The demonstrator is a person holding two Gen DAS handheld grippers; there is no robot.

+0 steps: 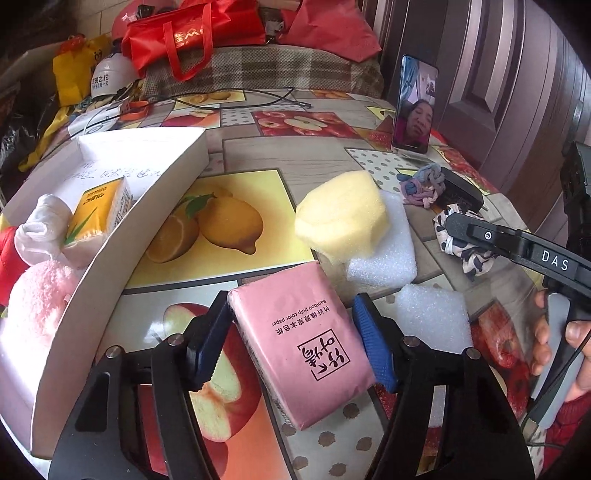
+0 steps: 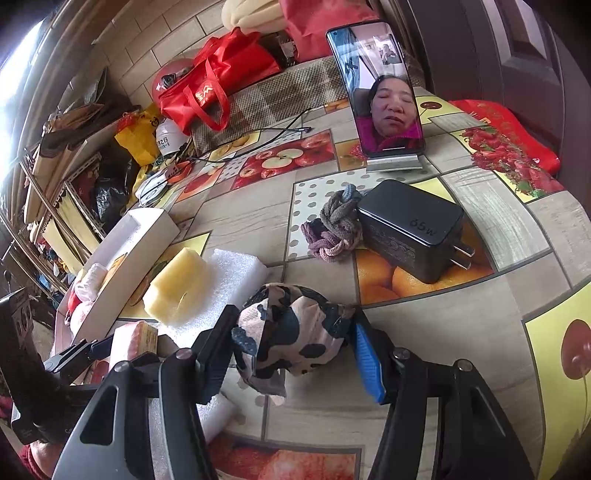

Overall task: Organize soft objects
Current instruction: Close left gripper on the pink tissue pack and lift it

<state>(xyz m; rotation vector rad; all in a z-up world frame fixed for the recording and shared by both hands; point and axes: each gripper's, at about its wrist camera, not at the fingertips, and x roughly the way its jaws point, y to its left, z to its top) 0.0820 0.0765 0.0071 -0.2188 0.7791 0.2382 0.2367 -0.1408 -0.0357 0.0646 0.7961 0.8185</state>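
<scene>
My left gripper [image 1: 291, 332] is shut on a pink tissue pack [image 1: 303, 339], held between its fingers just above the table. My right gripper [image 2: 291, 343] is shut on a black-and-cream patterned scrunchie [image 2: 291, 332], seen too in the left wrist view [image 1: 458, 247]. A white box [image 1: 122, 221] at left holds a yellow tissue pack [image 1: 98, 206], a white cloth roll [image 1: 44, 225] and a pink plush [image 1: 33, 306]. A yellow sponge [image 1: 340, 218] rests on a white foam pad [image 1: 388, 243]. A second foam pad [image 1: 432, 314] lies nearby. A braided hair tie [image 2: 336, 229] lies by the charger.
A black charger [image 2: 413, 229] and a phone on a stand [image 2: 384, 96] stand at the far right of the fruit-print table [image 2: 480, 314]. Red bags [image 1: 192, 29], a cable [image 1: 236, 96] and clutter fill the back and left.
</scene>
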